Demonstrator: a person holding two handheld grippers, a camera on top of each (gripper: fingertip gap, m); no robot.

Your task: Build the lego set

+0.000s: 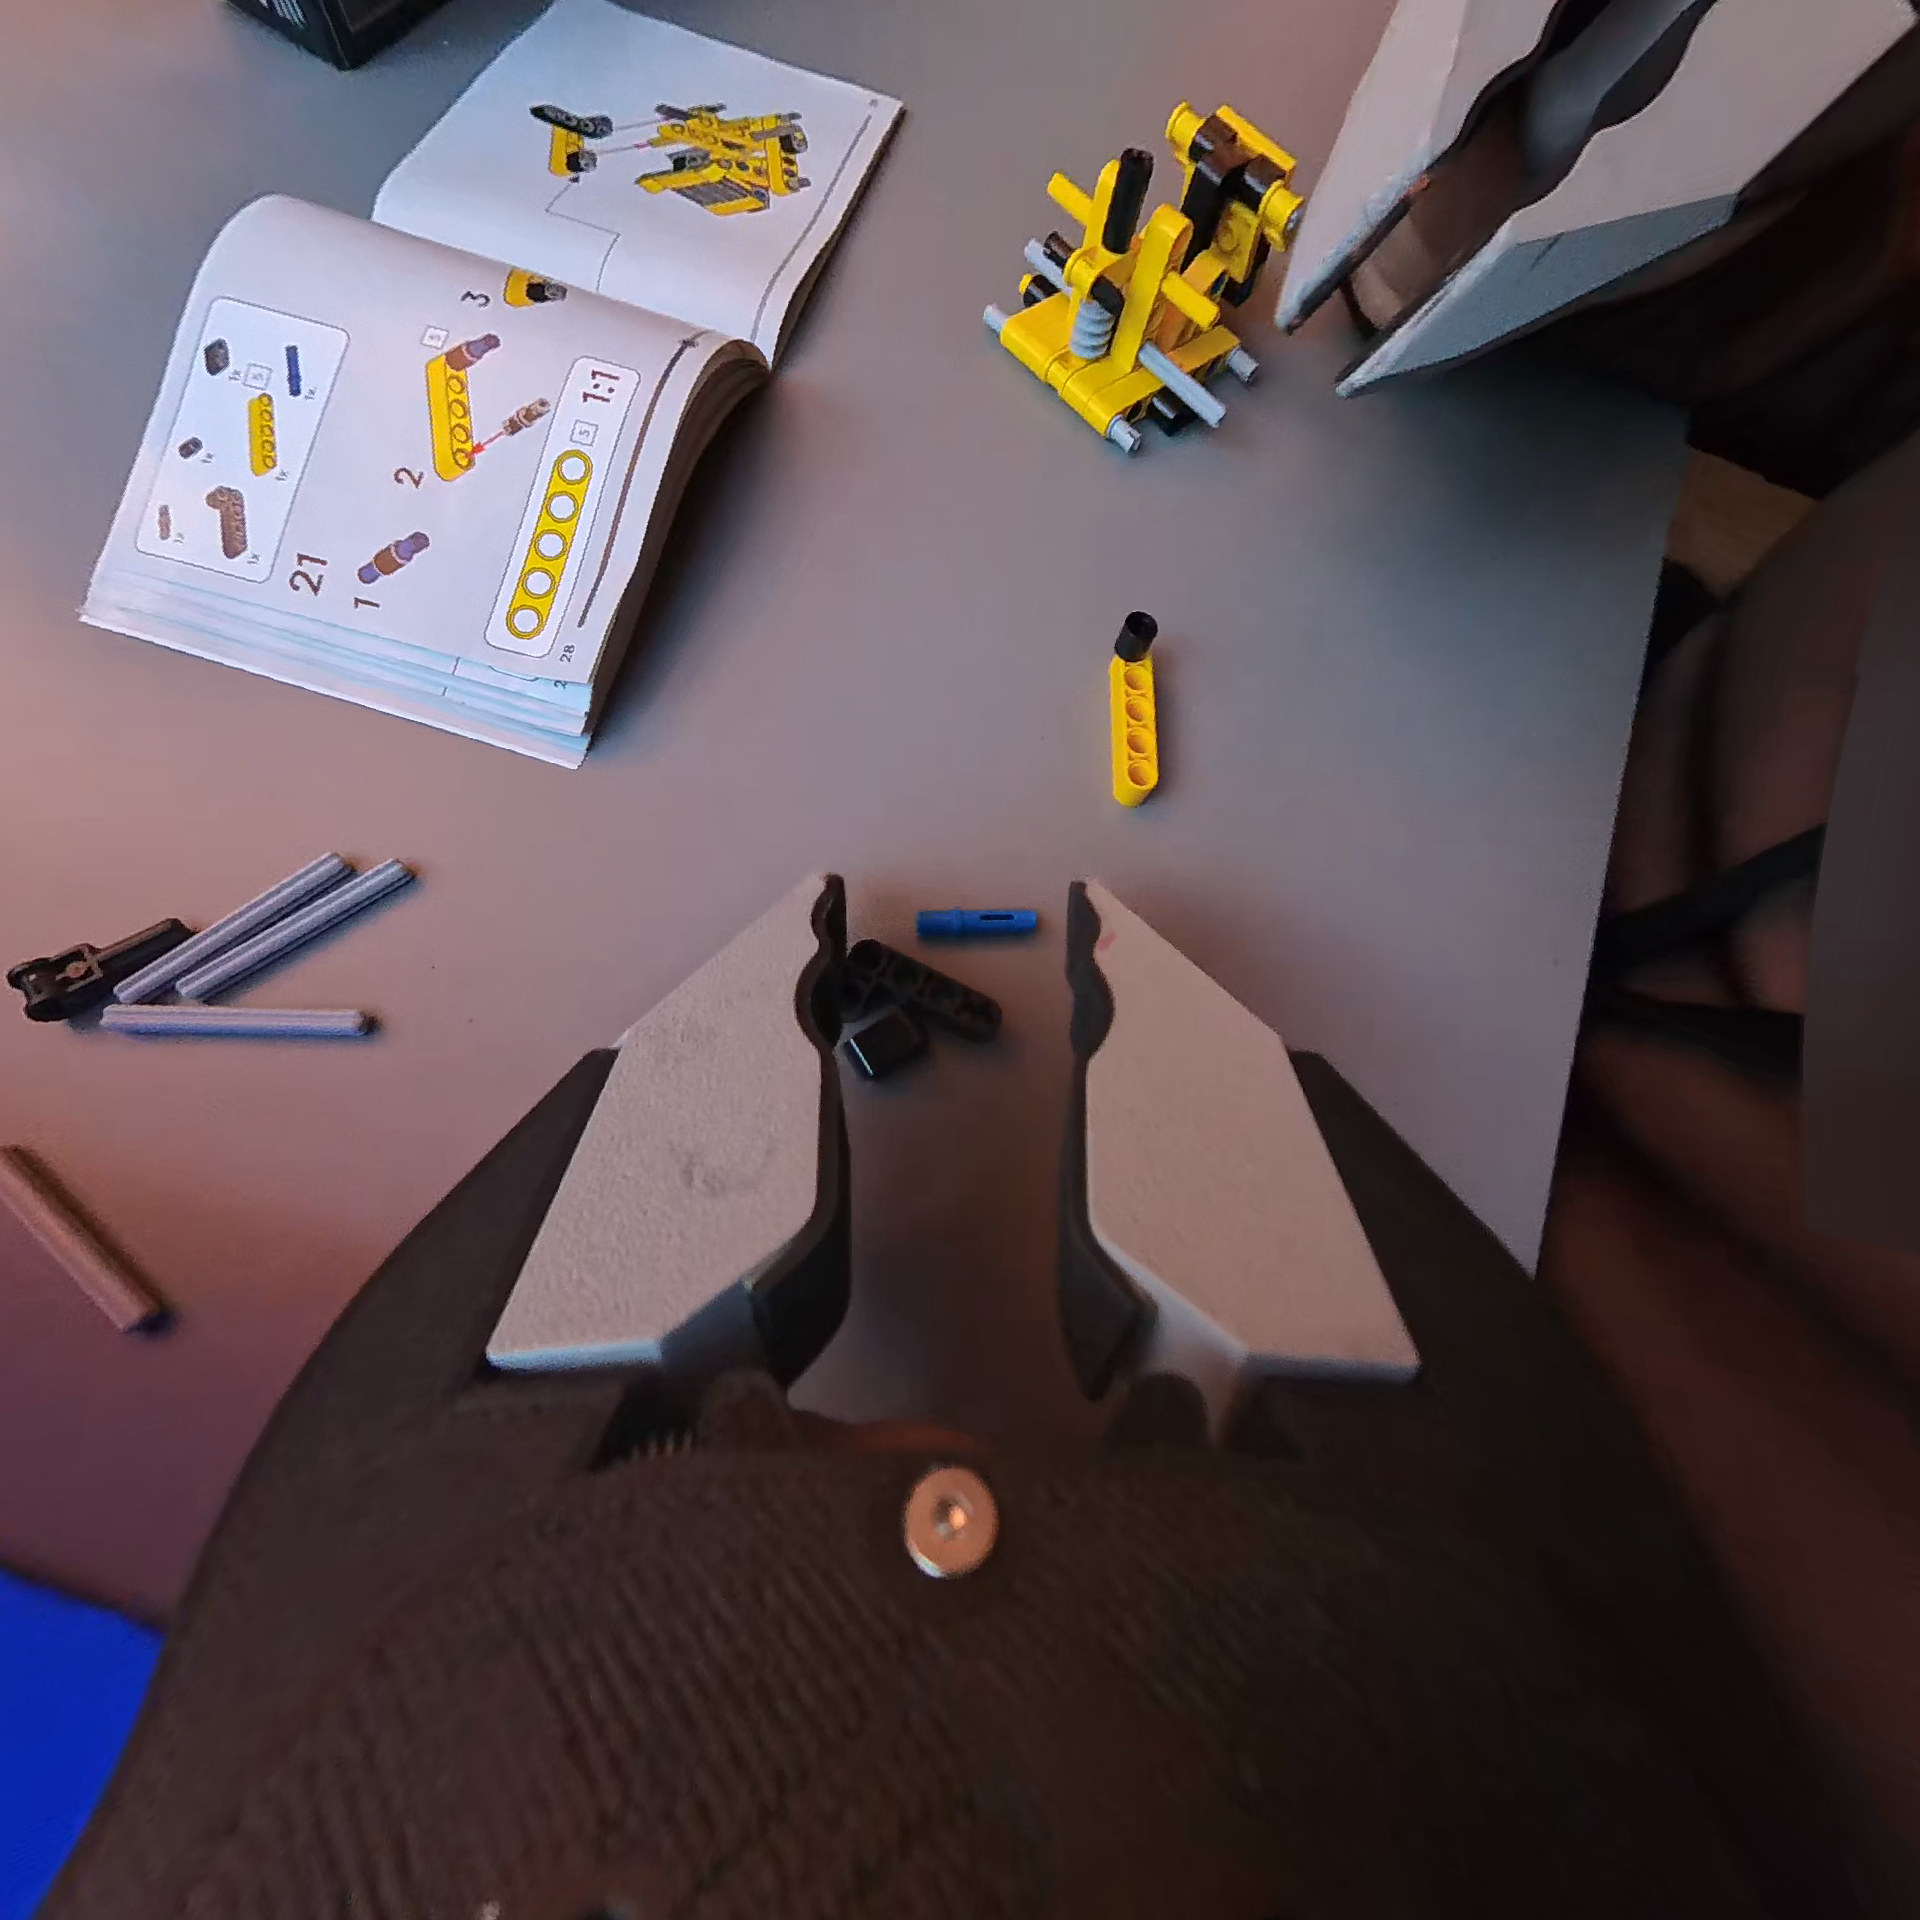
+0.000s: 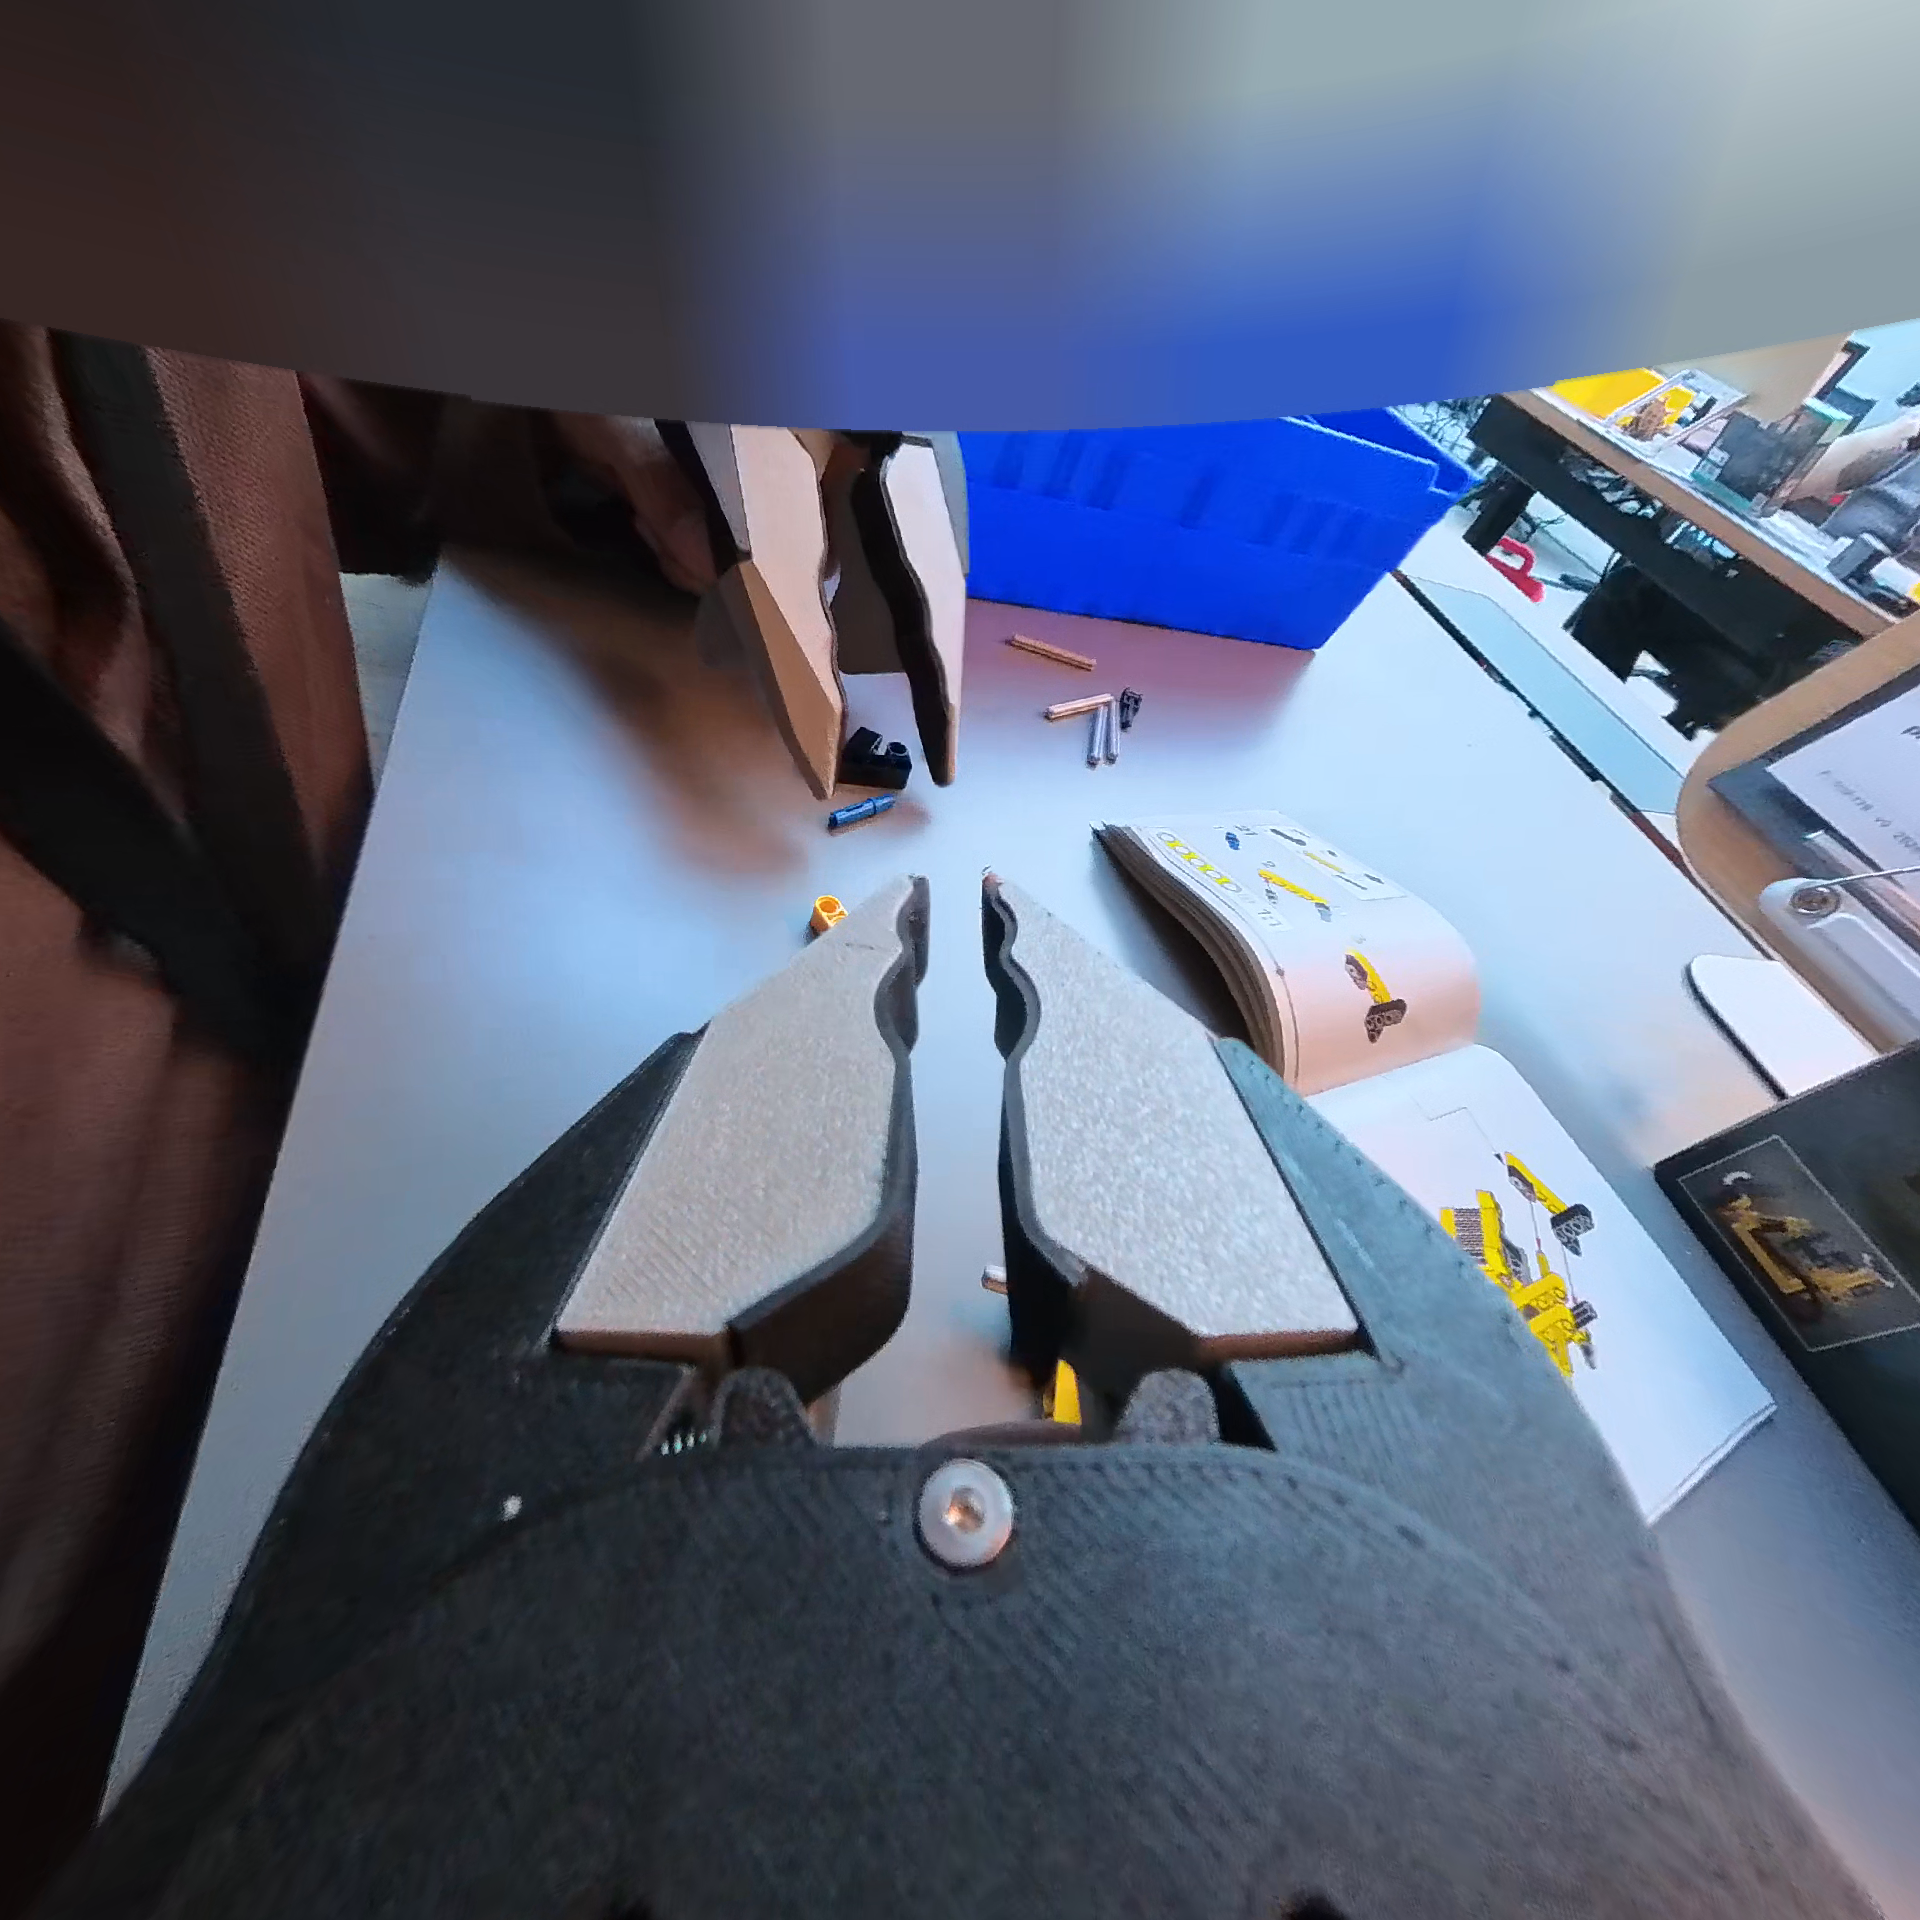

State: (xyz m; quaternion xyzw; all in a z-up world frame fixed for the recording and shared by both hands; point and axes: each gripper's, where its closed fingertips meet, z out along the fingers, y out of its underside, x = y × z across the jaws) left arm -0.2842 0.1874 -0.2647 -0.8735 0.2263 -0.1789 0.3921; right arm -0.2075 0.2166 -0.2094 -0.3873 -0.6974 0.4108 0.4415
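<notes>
My left gripper (image 1: 954,904) is open and low over the grey table (image 1: 831,727). A blue pin (image 1: 977,923) and small black pieces (image 1: 914,1003) lie between its fingertips; the black pieces touch the left finger. A yellow beam with a black pin (image 1: 1135,717) lies just beyond. The partly built yellow model (image 1: 1143,281) stands farther off, next to my right gripper (image 1: 1320,348). In the right wrist view my right gripper (image 2: 954,891) is empty, with its jaws a narrow gap apart. That view shows my left gripper (image 2: 883,774) around a black piece (image 2: 878,758), with the blue pin (image 2: 860,812) in front.
An open instruction booklet (image 1: 416,447) lies at the left. Grey axles (image 1: 260,935) and a black part (image 1: 83,966) lie near it, with another axle (image 1: 78,1236) closer. A blue bin (image 2: 1195,540) and a black box (image 2: 1818,1247) stand at the table's edges. A person in brown clothing (image 2: 156,831) stands close. One gripper's finger ends stand about 11 cm off the other's.
</notes>
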